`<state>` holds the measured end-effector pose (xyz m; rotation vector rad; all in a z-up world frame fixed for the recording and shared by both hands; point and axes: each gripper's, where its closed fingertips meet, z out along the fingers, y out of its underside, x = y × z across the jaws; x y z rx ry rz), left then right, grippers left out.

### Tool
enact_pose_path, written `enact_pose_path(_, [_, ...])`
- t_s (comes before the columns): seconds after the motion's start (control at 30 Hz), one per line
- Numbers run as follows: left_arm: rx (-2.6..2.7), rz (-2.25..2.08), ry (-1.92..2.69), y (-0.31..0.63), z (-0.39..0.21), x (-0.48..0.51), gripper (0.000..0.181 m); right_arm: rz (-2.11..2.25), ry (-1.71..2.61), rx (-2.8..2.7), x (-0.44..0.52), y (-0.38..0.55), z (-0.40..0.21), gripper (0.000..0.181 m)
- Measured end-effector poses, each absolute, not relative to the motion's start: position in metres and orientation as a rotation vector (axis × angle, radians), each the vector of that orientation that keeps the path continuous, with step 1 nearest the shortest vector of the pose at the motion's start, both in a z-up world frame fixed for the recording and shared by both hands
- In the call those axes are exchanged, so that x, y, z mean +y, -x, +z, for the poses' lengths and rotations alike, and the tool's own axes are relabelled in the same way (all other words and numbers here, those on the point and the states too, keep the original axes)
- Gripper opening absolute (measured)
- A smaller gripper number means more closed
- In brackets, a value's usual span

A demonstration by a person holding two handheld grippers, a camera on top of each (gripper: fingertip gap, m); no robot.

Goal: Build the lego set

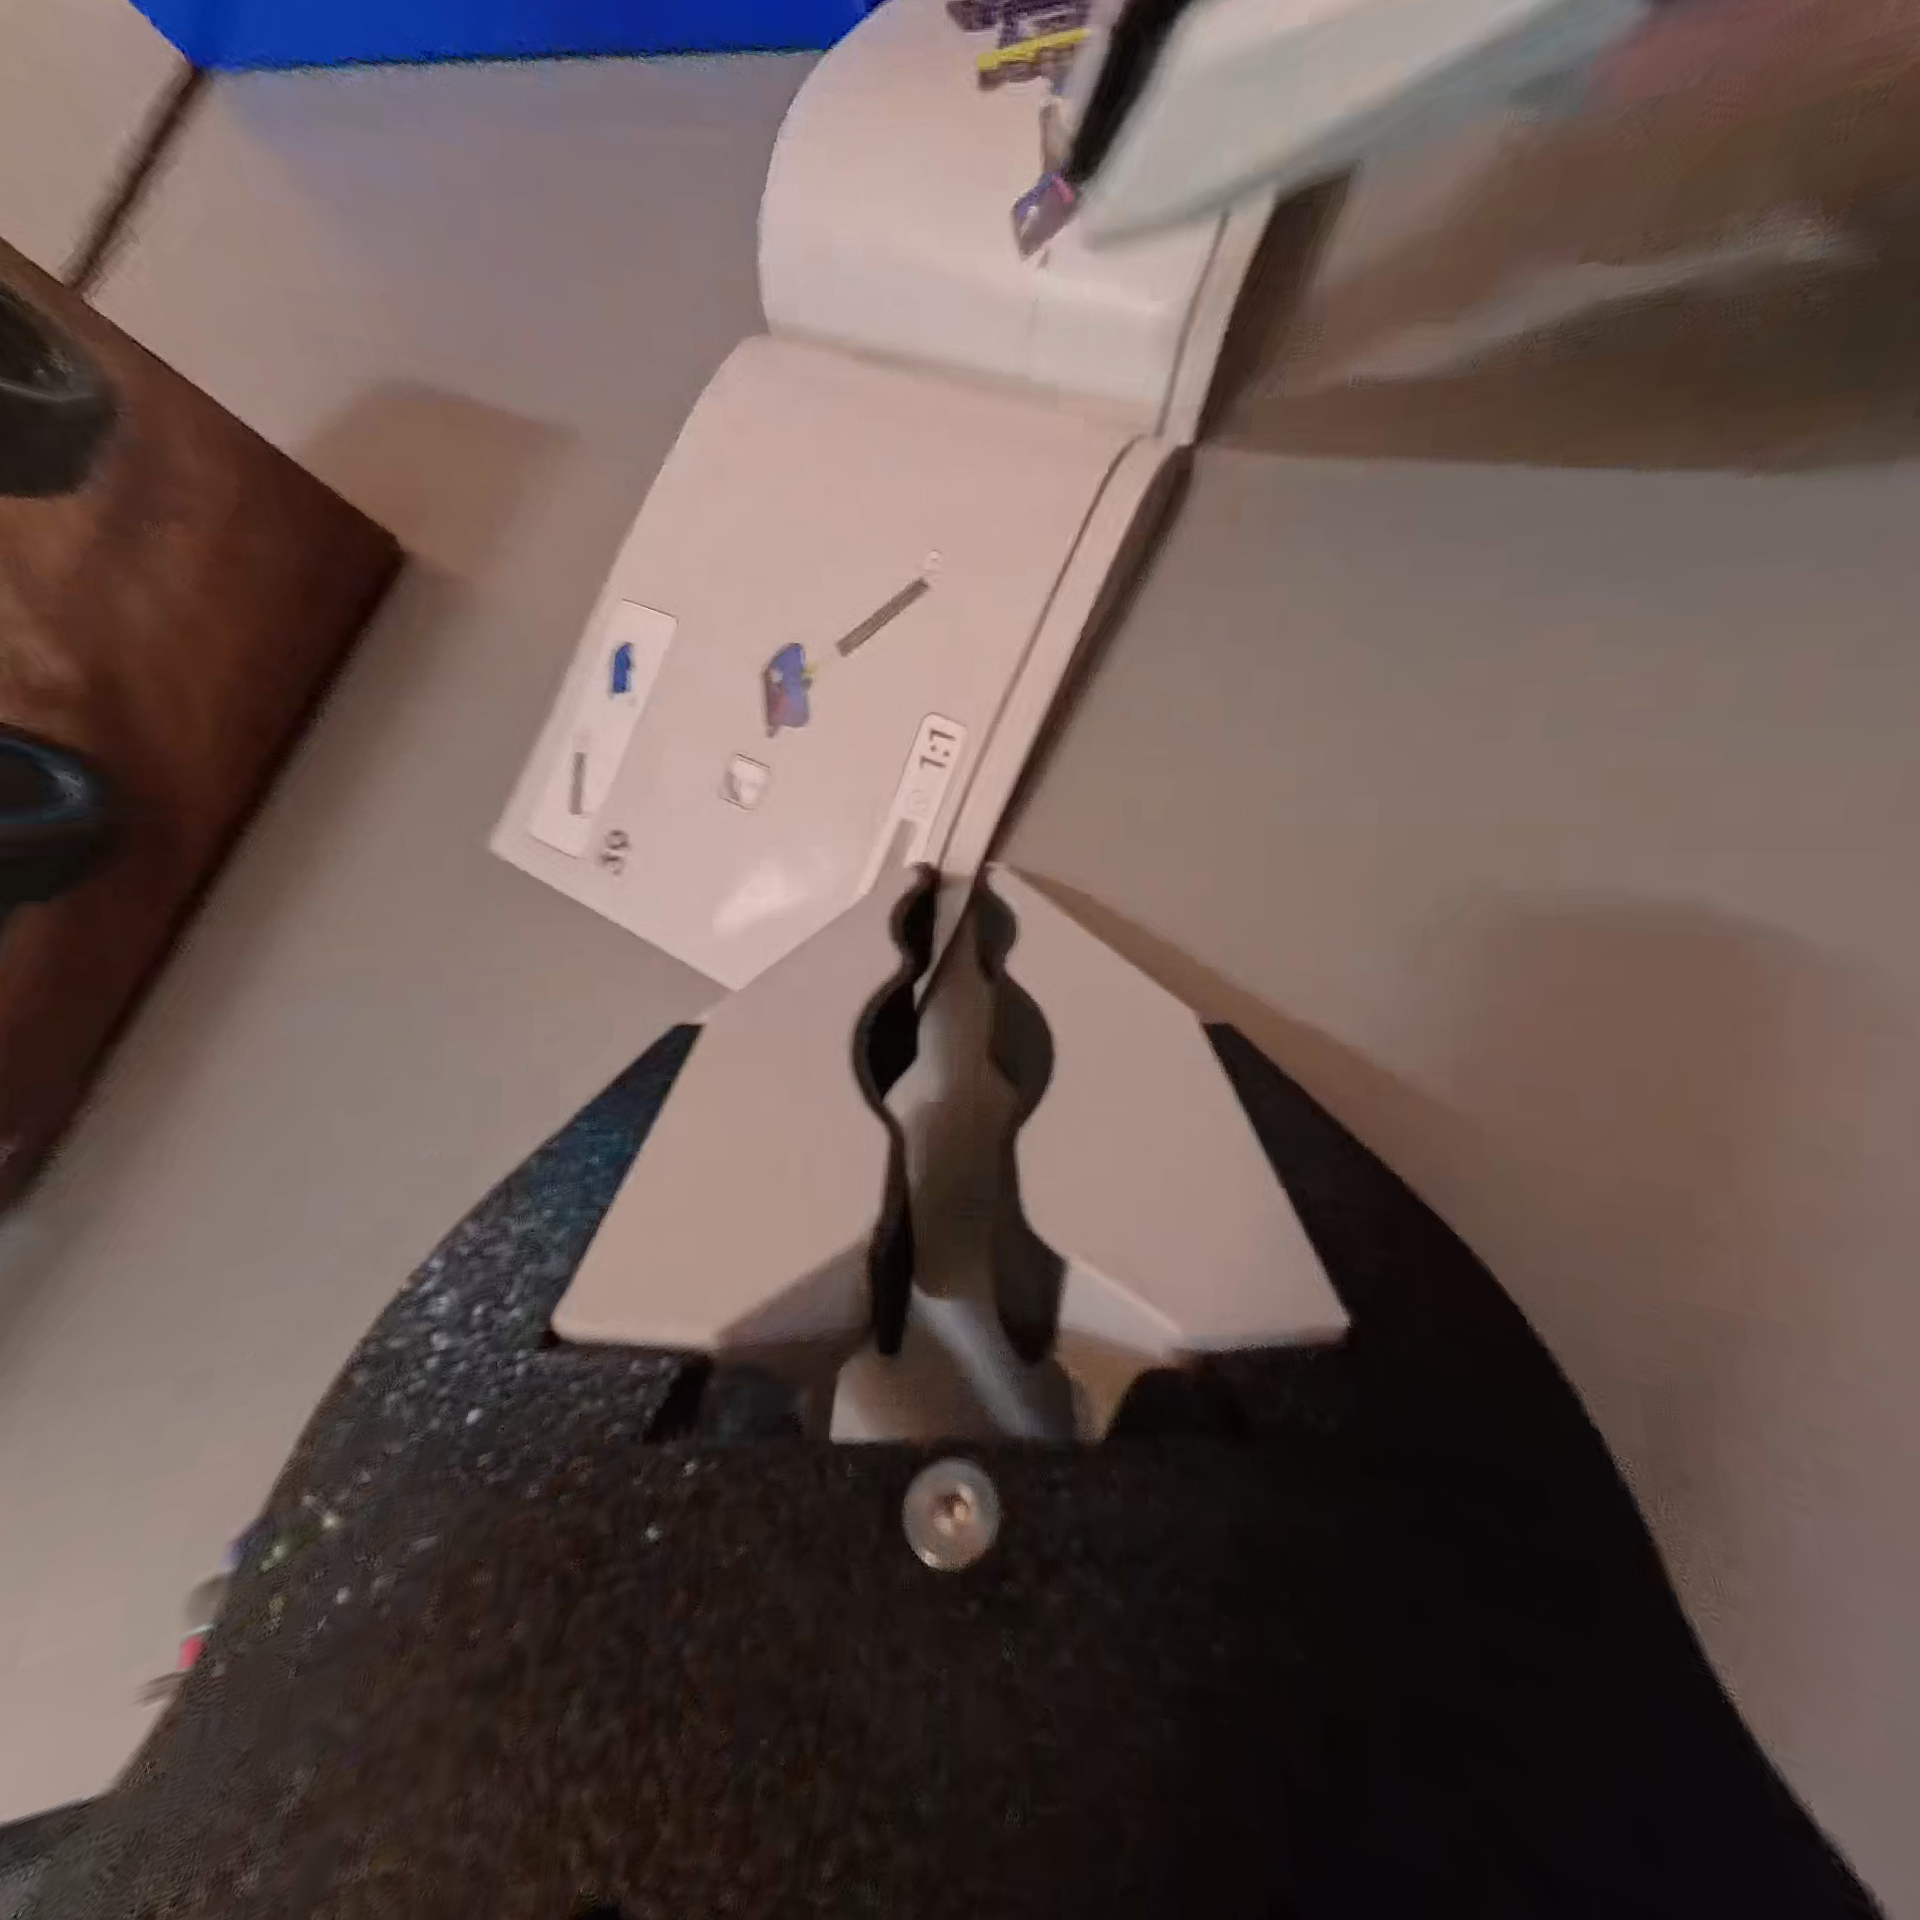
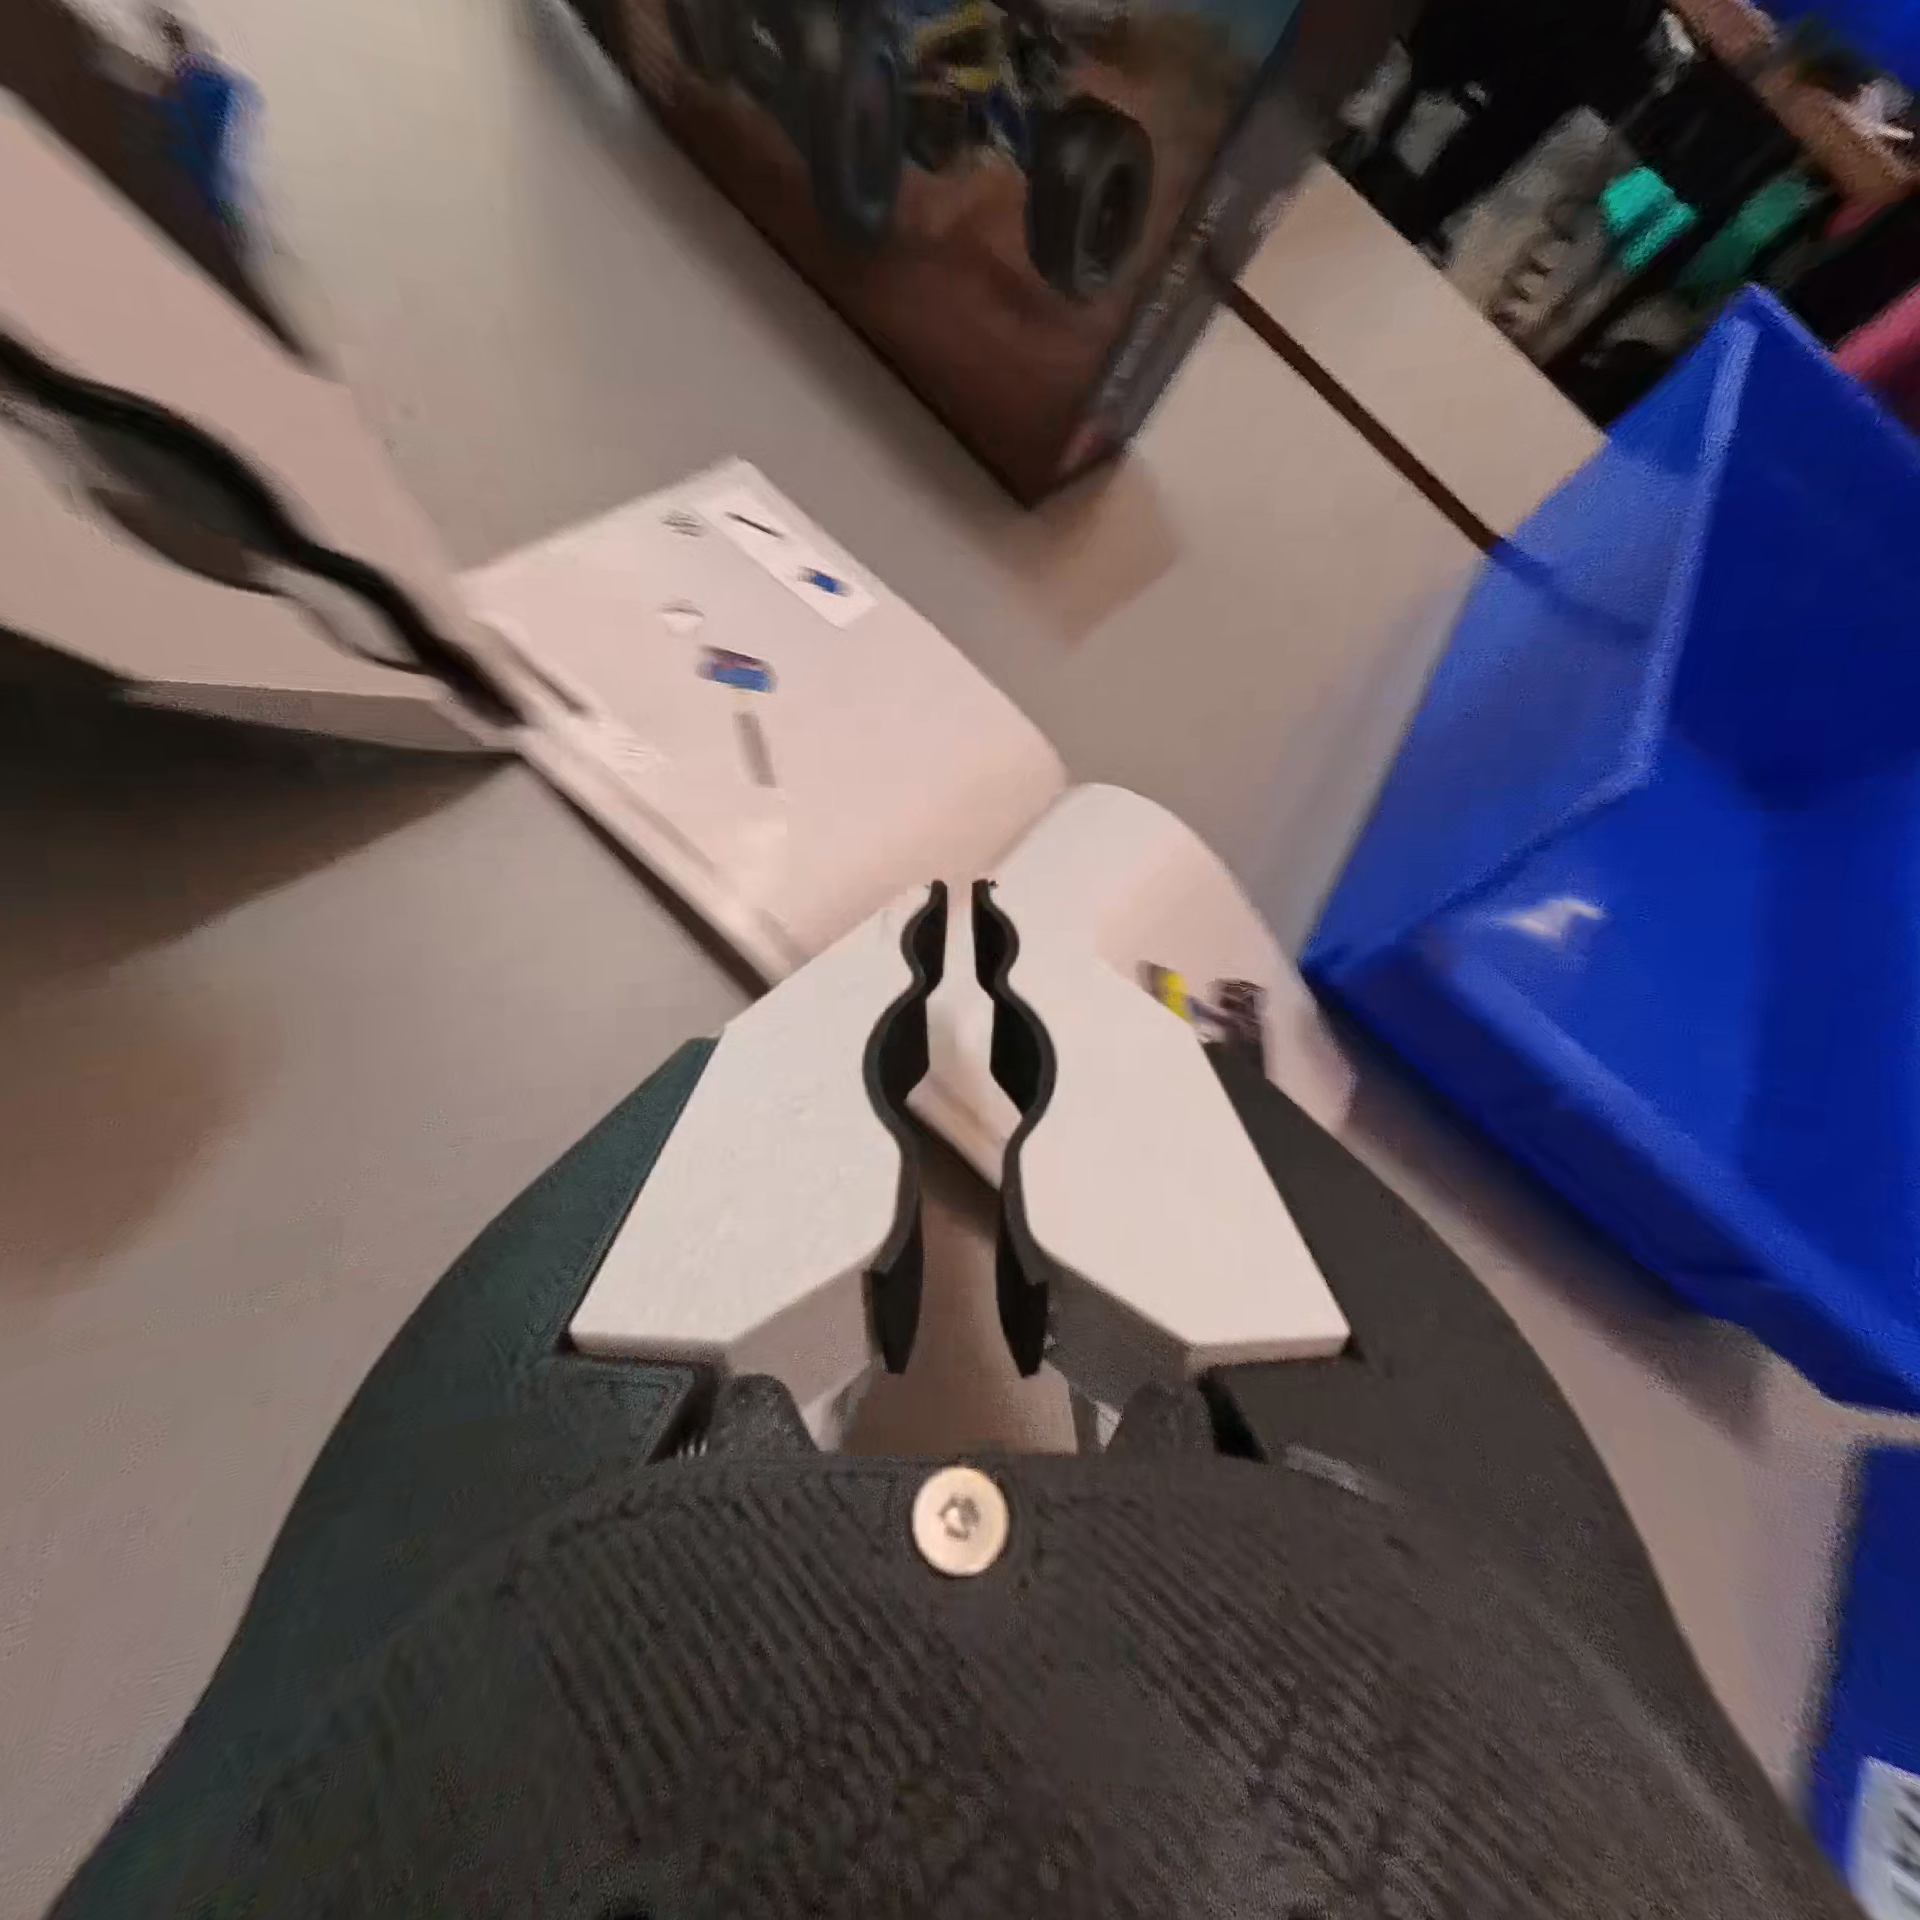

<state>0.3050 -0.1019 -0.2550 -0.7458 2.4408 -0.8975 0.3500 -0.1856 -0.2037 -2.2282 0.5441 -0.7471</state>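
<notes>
Fingers on our left gripper (image 1: pixel 951 883) pinch the instruction booklet (image 1: pixel 831 644); our right gripper (image 2: pixel 961 885) hangs slightly parted, empty (only its view shows the blue bin (image 2: pixel 1662 883)).

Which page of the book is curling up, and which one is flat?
In the open instruction booklet, the page nearest the right gripper and the blue bin arches up. The far page, by the left gripper, lies flat.

Grey tabletop (image 2: pixel 312 1039), cluttered dark shelves (image 2: pixel 1621 156) behind.
</notes>
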Motion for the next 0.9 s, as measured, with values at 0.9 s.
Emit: enact_pose_path(0.9, [2.102,-0.951,0.311,-0.300,-0.204,-0.176,0.000,-0.542,2.111,0.942,-0.211,-0.337,-0.245,0.000])
